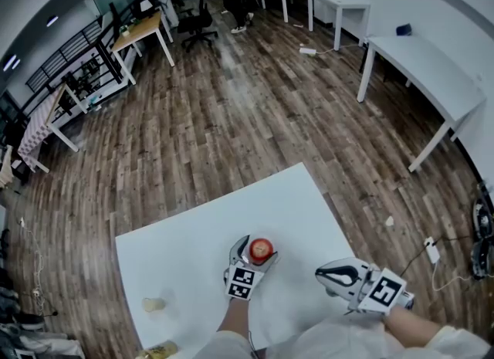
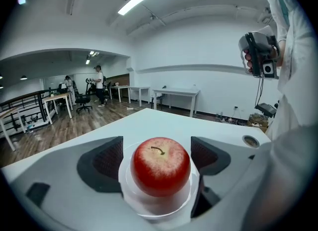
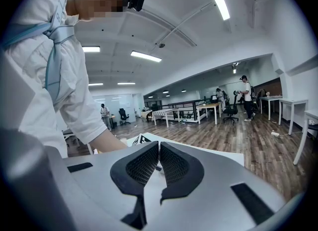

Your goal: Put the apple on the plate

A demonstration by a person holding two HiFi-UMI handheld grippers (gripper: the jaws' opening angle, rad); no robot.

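Note:
A red apple [image 1: 261, 249] [image 2: 160, 165] rests on a small white plate [image 2: 149, 208] on the white table [image 1: 193, 249]. My left gripper [image 1: 257, 248] [image 2: 159, 156] is open around it. Its dark pads [image 2: 110, 158] stand on either side of the apple, with a gap on each side. My right gripper [image 1: 321, 275] [image 3: 159, 163] is held above the table's right part, away from the apple. It is shut, pads together, with nothing between them. It also shows high up in the left gripper view.
A small pale cup [image 1: 153, 304] stands near the table's left front, and a yellowish item [image 1: 158, 349] lies at the front edge. Wooden floor surrounds the table. White desks [image 1: 421, 64] stand at the far right, and people are at the far end of the room.

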